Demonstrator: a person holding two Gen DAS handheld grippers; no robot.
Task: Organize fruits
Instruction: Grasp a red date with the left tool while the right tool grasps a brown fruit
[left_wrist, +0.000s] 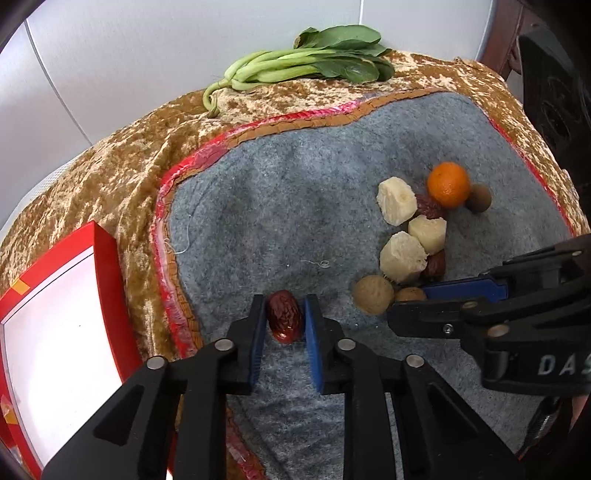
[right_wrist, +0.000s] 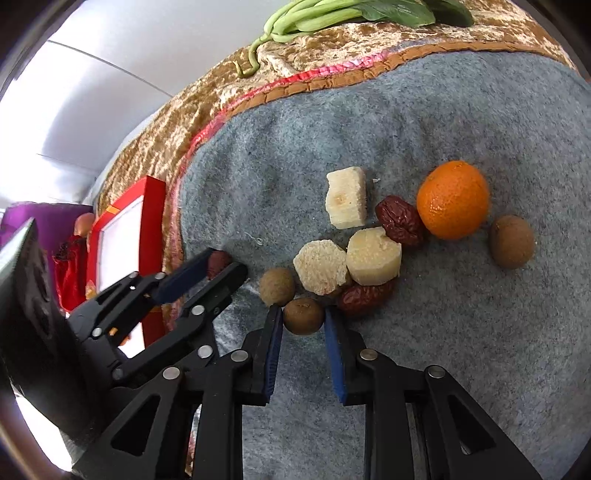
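The left gripper has its jaws pinching a red date on the grey mat, the date's long axis running along the fingers. The right gripper has its jaws closed around a brown longan at the near edge of the fruit pile, the red box lying to the left, nearer the left hand.

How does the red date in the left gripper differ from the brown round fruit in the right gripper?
The red date is dark red, wrinkled and oblong; the brown round fruit is tan, smoother and rounder. The date sits alone, while the round fruit lies against the fruit cluster. Both rest on the grey felt mat between gripper fingers.
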